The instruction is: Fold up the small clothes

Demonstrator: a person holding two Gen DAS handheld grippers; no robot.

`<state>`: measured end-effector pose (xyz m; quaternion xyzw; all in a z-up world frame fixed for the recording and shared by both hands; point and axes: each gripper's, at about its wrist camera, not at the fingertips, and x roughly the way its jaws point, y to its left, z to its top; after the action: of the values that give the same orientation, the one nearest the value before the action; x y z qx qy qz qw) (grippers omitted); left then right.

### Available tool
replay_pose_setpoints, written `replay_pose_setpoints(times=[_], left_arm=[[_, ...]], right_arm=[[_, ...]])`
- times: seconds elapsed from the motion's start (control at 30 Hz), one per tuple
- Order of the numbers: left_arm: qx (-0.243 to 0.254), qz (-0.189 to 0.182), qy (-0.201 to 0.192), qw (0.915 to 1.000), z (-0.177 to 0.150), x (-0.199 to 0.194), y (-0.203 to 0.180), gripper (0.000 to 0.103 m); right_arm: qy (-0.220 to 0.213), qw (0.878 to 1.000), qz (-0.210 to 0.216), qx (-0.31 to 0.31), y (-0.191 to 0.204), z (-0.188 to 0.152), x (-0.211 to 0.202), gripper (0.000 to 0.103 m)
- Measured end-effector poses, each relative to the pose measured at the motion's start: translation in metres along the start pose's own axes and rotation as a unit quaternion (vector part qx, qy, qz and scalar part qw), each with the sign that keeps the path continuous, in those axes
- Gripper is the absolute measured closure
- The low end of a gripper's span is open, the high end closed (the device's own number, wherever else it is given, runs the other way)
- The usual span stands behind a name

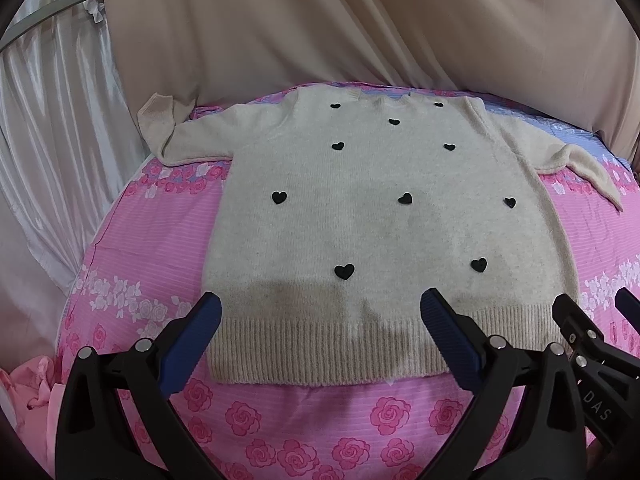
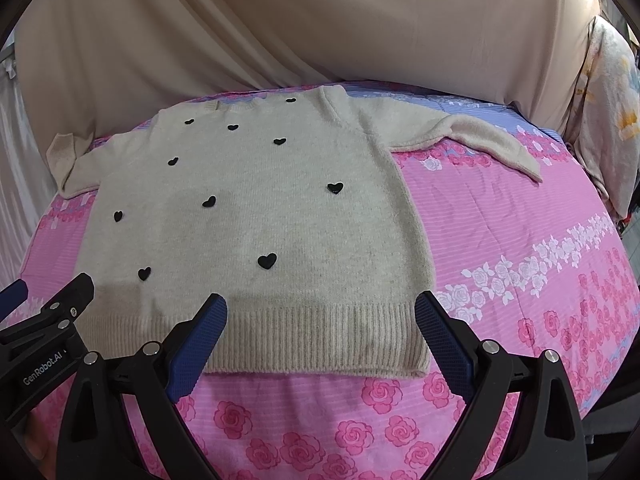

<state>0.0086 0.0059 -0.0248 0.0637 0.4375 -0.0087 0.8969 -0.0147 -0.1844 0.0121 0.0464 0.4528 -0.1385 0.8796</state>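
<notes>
A small cream knit sweater (image 1: 372,224) (image 2: 256,216) with black heart patches lies flat and face up on a pink rose-print bed sheet (image 1: 312,416) (image 2: 500,232), ribbed hem toward me and both sleeves spread out. My left gripper (image 1: 322,312) hovers open above the hem's left half, holding nothing. My right gripper (image 2: 320,312) hovers open above the hem's right half, its right finger near the hem's right corner. Each gripper shows at the edge of the other's view: the right gripper (image 1: 592,320) and the left gripper (image 2: 48,296).
A beige curtain (image 1: 320,20) (image 2: 280,20) hangs behind the bed. White satin drapes (image 1: 60,140) fall at the left. Pink cloth (image 1: 28,396) is bunched at the lower left. A floral blanket (image 2: 608,120) hangs at the right edge.
</notes>
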Motion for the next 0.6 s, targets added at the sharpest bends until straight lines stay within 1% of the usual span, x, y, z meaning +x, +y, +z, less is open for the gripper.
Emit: replay_pose_setpoints(times=[0.13,0.2,0.3,0.4,0.47,0.5,0.6], left_arm=[[0.000,-0.001,0.005,1.0000,0.003,0.003,0.002,0.005],[-0.001,-0.004,0.007,1.0000,0.003,0.004,0.003,0.005],[-0.011,-0.022,0.015,0.9996,0.007,0.006,0.007,0.005],[-0.022,-0.036,0.013,0.9990,0.011,0.008,0.010,0.005],[-0.026,-0.033,0.021,0.9989,0.014,0.014,0.007,0.005],[-0.031,-0.031,0.029,0.9986,0.016,0.018,0.004,0.005],[-0.048,-0.023,0.044,0.9976,0.020,0.026,-0.006,0.005]], right_arm=[[0.001,1.000,0.001,0.002,0.000,0.000,0.001,0.010],[0.008,1.000,0.011,0.008,-0.003,0.002,0.005,0.010],[0.030,0.998,0.036,0.047,-0.025,0.008,0.021,0.010],[0.029,0.993,0.034,0.106,-0.073,0.023,0.038,0.010],[0.026,0.989,0.013,0.143,-0.118,0.044,0.055,0.010],[0.026,0.986,0.012,0.164,-0.144,0.057,0.065,0.010],[0.014,0.971,0.002,0.238,-0.236,0.096,0.102,0.010]])
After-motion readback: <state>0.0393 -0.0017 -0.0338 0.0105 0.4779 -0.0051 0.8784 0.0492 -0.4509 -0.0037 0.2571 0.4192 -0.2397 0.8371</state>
